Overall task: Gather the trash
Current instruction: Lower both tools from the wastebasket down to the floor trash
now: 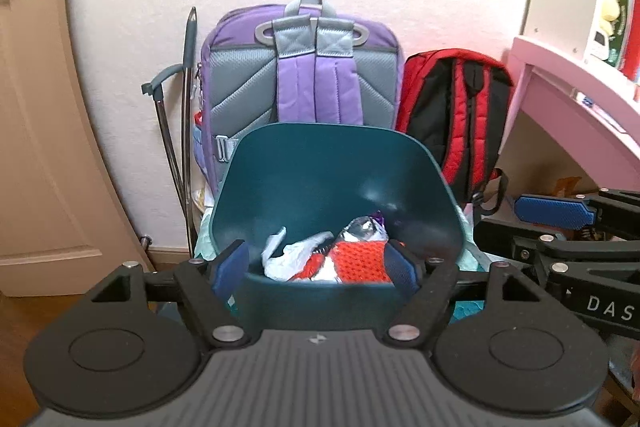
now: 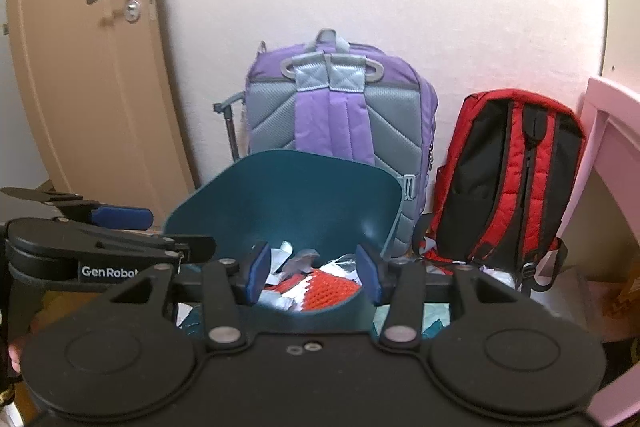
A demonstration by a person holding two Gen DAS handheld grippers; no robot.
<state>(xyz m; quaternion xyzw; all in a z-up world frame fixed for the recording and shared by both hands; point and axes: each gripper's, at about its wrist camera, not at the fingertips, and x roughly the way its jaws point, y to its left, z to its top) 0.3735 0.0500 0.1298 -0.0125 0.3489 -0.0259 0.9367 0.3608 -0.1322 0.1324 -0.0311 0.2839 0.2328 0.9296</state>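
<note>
Two hand-held grippers hang side by side above a dark teal bin (image 1: 320,183) that stands on the floor against a pale pink wall. The left gripper (image 1: 316,269) has its jaws spread wide with nothing between its blue pads, and the bin's near rim sits just beneath and ahead of them. The right gripper (image 2: 314,273) is likewise parted and empty-handed over the same rim, its blue pads framing the trash inside. The bin's contents lie heaped at the bottom: an orange-red mesh net (image 1: 358,263), crumpled white paper (image 1: 288,257) and a scrap of silvery foil (image 1: 362,227). The bin is smooth-walled, with a tall back that flares outward and a lower front lip. Directly behind it a purple and grey backpack (image 1: 304,67) leans on the wall, with a red and black backpack (image 1: 456,115) to its right. A tan door (image 1: 36,107) closes off the left side, a pink desk (image 1: 568,95) crowds the right, and loose bits of paper lie on the floor around the bin's base.
</note>
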